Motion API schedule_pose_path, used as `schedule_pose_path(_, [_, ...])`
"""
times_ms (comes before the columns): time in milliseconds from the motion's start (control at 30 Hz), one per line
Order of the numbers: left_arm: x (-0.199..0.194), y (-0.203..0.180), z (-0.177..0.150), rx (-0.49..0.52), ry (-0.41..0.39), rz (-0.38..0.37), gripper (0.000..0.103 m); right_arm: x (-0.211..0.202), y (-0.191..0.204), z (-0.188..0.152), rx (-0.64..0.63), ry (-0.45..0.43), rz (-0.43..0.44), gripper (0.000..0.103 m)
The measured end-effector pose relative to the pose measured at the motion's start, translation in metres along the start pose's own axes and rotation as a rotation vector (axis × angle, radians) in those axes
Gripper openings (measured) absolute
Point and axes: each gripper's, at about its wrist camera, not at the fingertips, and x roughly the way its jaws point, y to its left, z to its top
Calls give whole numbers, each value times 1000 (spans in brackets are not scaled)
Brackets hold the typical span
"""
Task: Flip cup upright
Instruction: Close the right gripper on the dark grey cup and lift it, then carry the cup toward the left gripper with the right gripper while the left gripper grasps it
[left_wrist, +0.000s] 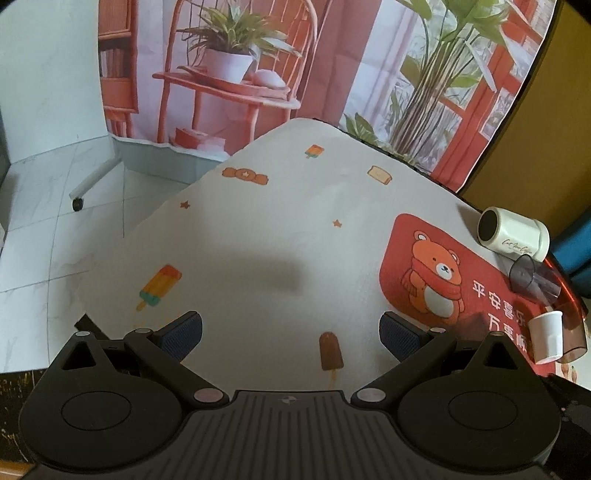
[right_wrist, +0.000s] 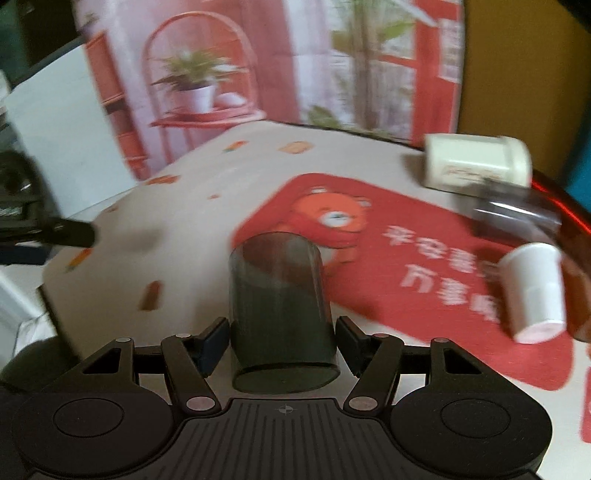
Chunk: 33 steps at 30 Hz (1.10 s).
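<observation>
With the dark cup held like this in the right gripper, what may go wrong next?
1. The right gripper holds the smooth dark cup only near its closed end, so it may slip while turning.
2. The white cup, a clear cup and a cream canister lie close on the right; a wide swing may hit them.
3. The right view is blurred, so the placement may be inexact.

A table covered by a cream cloth (left_wrist: 258, 236) printed with ice lollies, sweets and stars. A red mat with an orange cartoon bear (left_wrist: 436, 273) lies on it towards the right edge. A cream cylindrical jar (left_wrist: 513, 234) lies on its side near the far right corner. Nearer along that edge, a small white paper cup (left_wrist: 546, 336) stands mouth down, apparently on the mat.
</observation>
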Motion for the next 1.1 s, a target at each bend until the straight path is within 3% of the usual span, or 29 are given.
schedule_pose_path(367, [-6,7,-12,-26,41,2,103,-4,38,0,-74,11,99,62])
schedule_pose_path(500, [-8,-1,-14,-28,53,-24,103,-20,31,-6,-78,-27,95,85])
schedule_pose_path(567, [-7,-5,-14,-35,65,-39,103,-28,23,-10,-70,-40,84,89])
schedule_pose_path(733, [1,-20,-14,-50,108,-73,103,-54,-14,-29,21,-65,1,103])
schedule_pose_path(1100, [36,-77,-15,-24,166,-73,103,-94,-103,-91,237,-86,-205,103])
